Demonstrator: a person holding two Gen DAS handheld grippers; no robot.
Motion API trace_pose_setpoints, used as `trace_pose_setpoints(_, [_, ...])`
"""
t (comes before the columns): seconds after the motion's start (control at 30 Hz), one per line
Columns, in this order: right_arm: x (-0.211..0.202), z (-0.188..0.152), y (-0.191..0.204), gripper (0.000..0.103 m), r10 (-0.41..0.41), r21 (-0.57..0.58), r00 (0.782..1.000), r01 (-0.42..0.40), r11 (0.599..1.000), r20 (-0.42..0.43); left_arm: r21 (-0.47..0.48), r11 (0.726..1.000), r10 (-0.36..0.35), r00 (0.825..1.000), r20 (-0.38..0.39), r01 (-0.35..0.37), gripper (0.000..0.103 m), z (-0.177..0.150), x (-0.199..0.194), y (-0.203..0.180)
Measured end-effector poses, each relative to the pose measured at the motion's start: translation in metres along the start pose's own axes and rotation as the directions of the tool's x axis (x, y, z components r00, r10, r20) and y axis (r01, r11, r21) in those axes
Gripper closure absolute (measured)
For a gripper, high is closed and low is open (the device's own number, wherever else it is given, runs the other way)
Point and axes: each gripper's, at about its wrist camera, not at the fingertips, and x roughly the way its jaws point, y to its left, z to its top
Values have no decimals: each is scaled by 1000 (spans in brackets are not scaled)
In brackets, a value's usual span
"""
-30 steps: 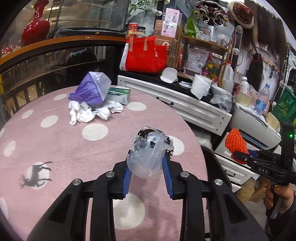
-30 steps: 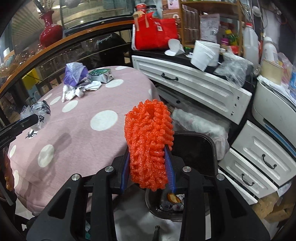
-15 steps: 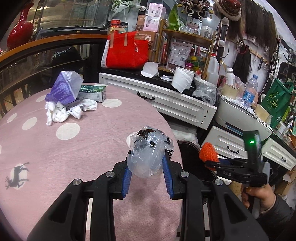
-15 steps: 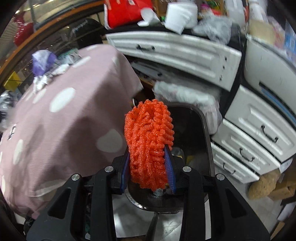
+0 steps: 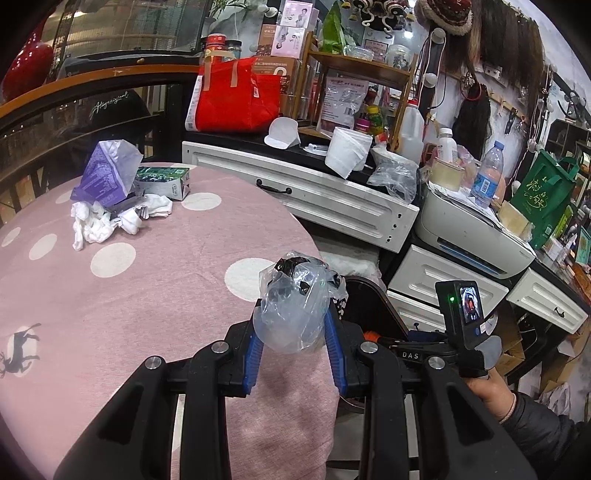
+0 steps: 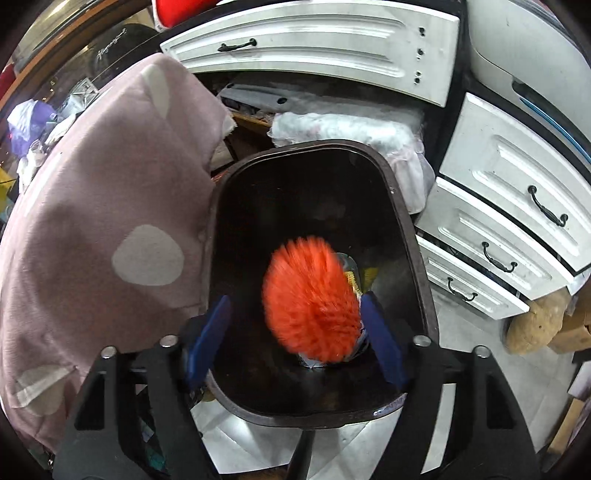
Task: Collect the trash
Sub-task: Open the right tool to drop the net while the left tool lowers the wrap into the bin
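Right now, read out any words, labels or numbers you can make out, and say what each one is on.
"DAS": right gripper's body.
Cursive white script on the dark shirt: not clear enough to spell.
Large characters on the green bag: not clear enough to quote.
Print on the purple pack, green box and shelf boxes: too small.

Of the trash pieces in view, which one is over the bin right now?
The orange foam net, blurred between the opening right gripper's pads above the dark bin. The plastic wrap stays clamped in the left gripper; the rest lies on the table.
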Motion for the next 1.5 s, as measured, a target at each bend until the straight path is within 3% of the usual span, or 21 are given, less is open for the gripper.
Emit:
trace_pose_setpoints(0.33, [-29,0,-7,22,-20,18,997,19,1000,70,24,999,-36,999,-24,37,73,-1,12,-18])
trace_pose_setpoints(0.67, [-89,11,-38,16,-99,97,971,79,992,216,74,992,-100,992,-82,107,73,-8,38,-54])
trace_pose_setpoints(0.87, [-110,12,-60,16,-134,149,958,99,984,253,110,986,-111,984,-136,126,73,-18,63,-75])
trace_pose_setpoints(1.23, [-118,8,-84,16,-142,203,956,90,975,257,223,965,-77,965,-249,134,73,-43,121,-115])
trace_pose_setpoints(1.5, [-124,6,-87,16,-135,209,952,79,975,274,250,960,-40,944,-326,128,73,-56,164,-126])
